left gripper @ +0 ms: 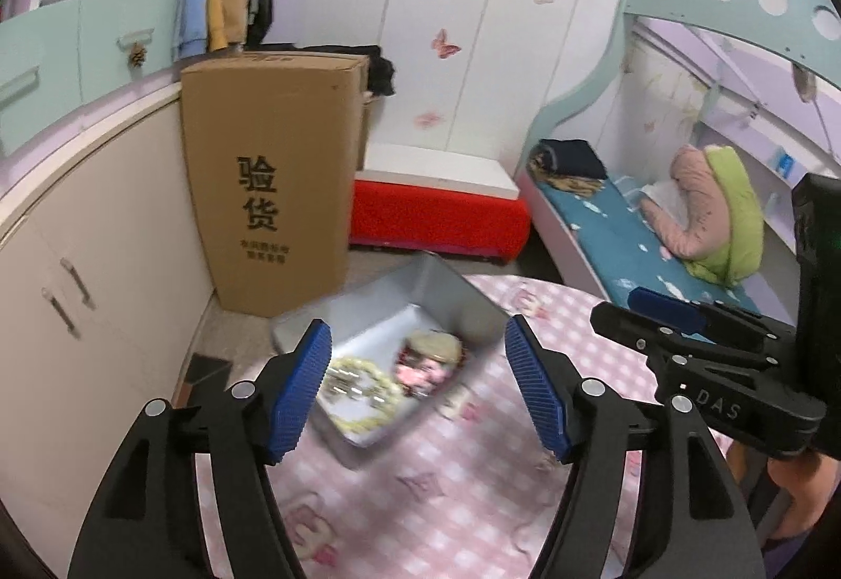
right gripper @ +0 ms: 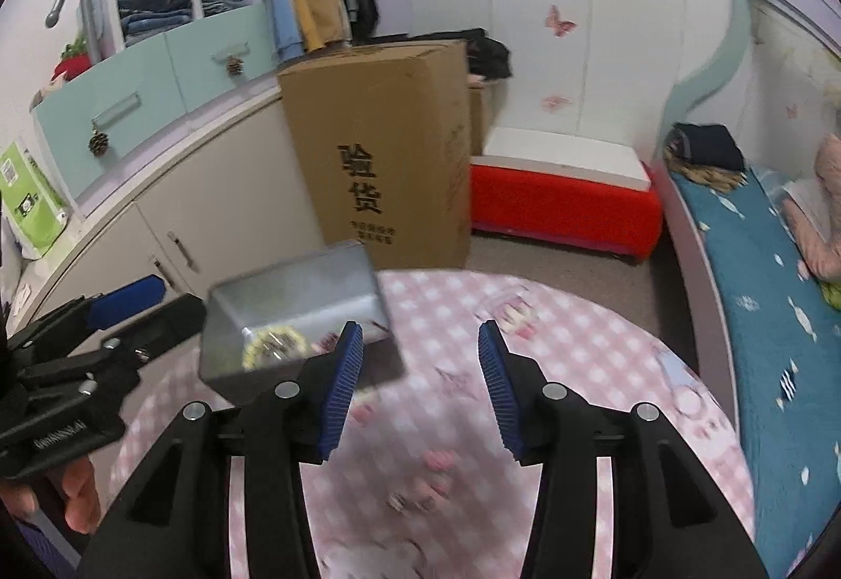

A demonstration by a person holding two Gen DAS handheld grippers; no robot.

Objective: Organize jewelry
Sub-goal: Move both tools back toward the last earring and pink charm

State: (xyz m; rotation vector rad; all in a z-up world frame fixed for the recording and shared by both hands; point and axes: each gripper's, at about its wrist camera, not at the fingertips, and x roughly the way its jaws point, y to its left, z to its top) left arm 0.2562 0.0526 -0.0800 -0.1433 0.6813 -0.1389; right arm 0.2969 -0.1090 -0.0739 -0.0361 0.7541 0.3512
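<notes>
A silver tin box (left gripper: 452,306) stands open on the round table's pink checked cloth (left gripper: 447,489), its lid raised at the back. Inside lie a pale bead necklace (left gripper: 362,384), a pink flower piece (left gripper: 420,376) and a round cream piece (left gripper: 436,345). My left gripper (left gripper: 418,342) hangs open just before the box, with nothing between its pads. In the right wrist view the box (right gripper: 294,295) sits to the left of my right gripper (right gripper: 419,337), which is open over bare cloth. The beads (right gripper: 273,342) show in the box. Both views are blurred.
A tall cardboard carton (left gripper: 263,190) stands on the floor beyond the table, with beige cabinets (left gripper: 105,232) to its left. A red bench (left gripper: 436,216) and a bed with a blue sheet (left gripper: 620,232) lie behind and to the right. The table edge curves close behind the box.
</notes>
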